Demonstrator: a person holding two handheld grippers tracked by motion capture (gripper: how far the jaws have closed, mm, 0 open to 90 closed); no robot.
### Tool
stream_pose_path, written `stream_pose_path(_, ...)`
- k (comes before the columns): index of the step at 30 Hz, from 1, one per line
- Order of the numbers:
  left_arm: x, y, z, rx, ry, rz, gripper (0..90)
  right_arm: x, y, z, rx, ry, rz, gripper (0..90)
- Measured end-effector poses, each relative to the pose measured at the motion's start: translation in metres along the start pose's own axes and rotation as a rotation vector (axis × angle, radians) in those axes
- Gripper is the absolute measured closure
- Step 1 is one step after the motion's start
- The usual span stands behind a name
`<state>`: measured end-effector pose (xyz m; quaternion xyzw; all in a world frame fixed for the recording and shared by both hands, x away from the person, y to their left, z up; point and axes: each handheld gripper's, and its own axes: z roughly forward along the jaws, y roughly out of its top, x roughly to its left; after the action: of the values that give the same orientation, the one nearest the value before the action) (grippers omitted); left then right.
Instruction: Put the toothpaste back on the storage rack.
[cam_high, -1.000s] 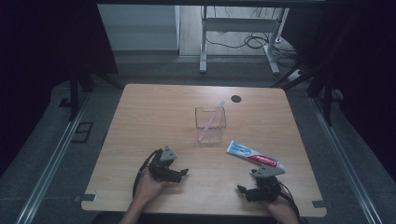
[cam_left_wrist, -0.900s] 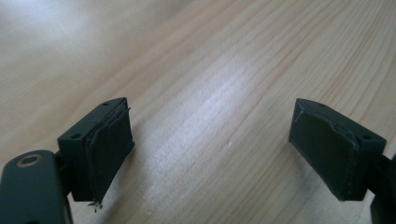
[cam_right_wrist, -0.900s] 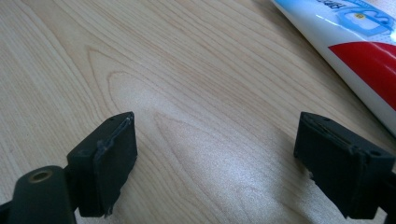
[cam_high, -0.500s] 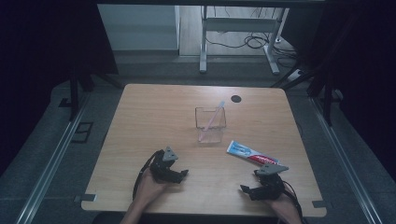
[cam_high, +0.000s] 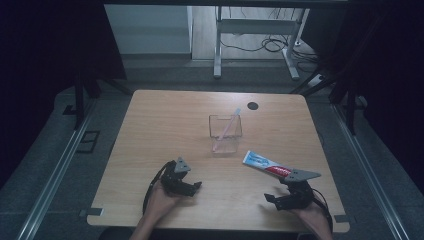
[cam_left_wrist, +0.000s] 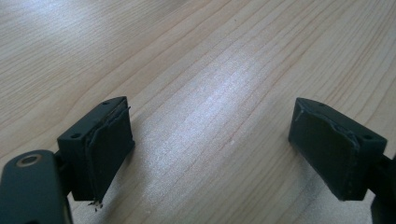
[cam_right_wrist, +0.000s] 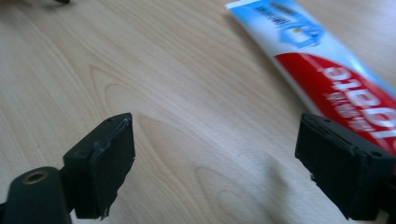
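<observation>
A clear square cup stands mid-table with a toothbrush leaning inside it. A red, white and blue toothpaste tube lies flat to the cup's right; in the right gripper view the tube runs past the right jaw. My left gripper rests low near the table's front left, open, with bare wood between its jaws. My right gripper sits at the front right just below the tube, open and holding nothing.
The wooden table has a dark round hole near its back edge. Metal desk legs and cables stand on the floor behind. Dark curtains flank both sides. Black cables trail from each gripper.
Both grippers have shifted only slightly near the table's front. The cup, toothbrush and tube have stayed put.
</observation>
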<state>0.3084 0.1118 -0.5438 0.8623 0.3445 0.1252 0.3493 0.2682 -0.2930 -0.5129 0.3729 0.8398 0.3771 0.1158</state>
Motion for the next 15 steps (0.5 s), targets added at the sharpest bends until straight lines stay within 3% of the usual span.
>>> stream_pose_path(4,0.0,0.0,0.0,0.0,0.0,0.0,13.4,-0.006,0.003,-0.005,-0.007,-0.042,-0.007,7.1)
stream_pose_path(15,0.0,0.0,0.0,0.001,0.0,0.0,13.4,-0.026,0.007,-0.008,-0.021,-0.075,0.007,4.8)
